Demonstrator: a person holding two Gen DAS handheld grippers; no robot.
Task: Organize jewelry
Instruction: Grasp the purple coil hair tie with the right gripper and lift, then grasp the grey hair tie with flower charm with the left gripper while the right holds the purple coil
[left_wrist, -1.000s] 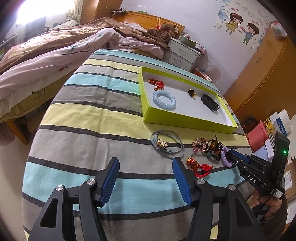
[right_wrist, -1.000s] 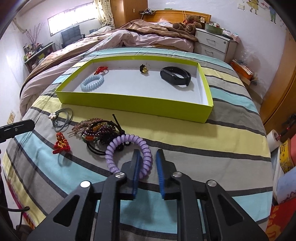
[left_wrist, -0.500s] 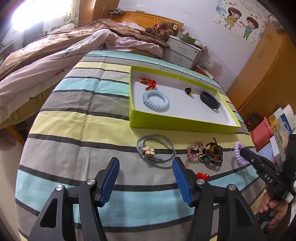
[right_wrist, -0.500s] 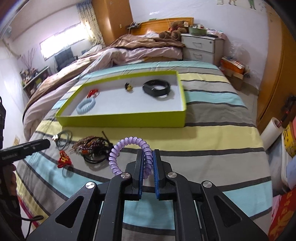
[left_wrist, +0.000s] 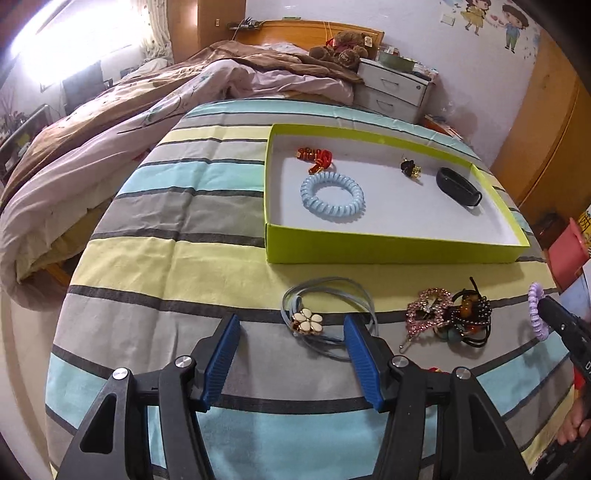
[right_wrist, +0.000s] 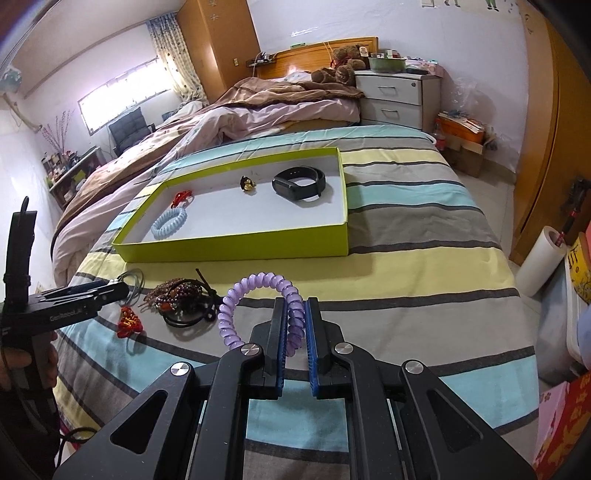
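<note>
My right gripper (right_wrist: 295, 314) is shut on a purple spiral hair tie (right_wrist: 255, 291), held above the striped bedspread; the tie also shows in the left wrist view (left_wrist: 535, 314). My left gripper (left_wrist: 291, 332) is open and empty, just above a grey cord with a white flower charm (left_wrist: 306, 322). A lime-green box (left_wrist: 388, 251) holds a blue spiral tie (left_wrist: 332, 192), a red knot charm (left_wrist: 316, 157), a small black-gold piece (left_wrist: 410, 168) and a black wristband (left_wrist: 458, 186). A pink rhinestone clip (left_wrist: 428, 308), a dark bead pile (left_wrist: 469, 321) and a red knot charm (right_wrist: 129, 321) lie on the bedspread.
A rumpled pink-brown duvet (left_wrist: 110, 129) lies at the left. A white nightstand (right_wrist: 395, 98) and wooden wardrobe (right_wrist: 554, 129) stand at the far right. The bed edge falls off at the right, with a paper roll (right_wrist: 539, 258) and boxes beside it.
My right gripper closed on the purple hair tie and lifted it off the bedspread. My left gripper moved forward to the flower cord, still open.
</note>
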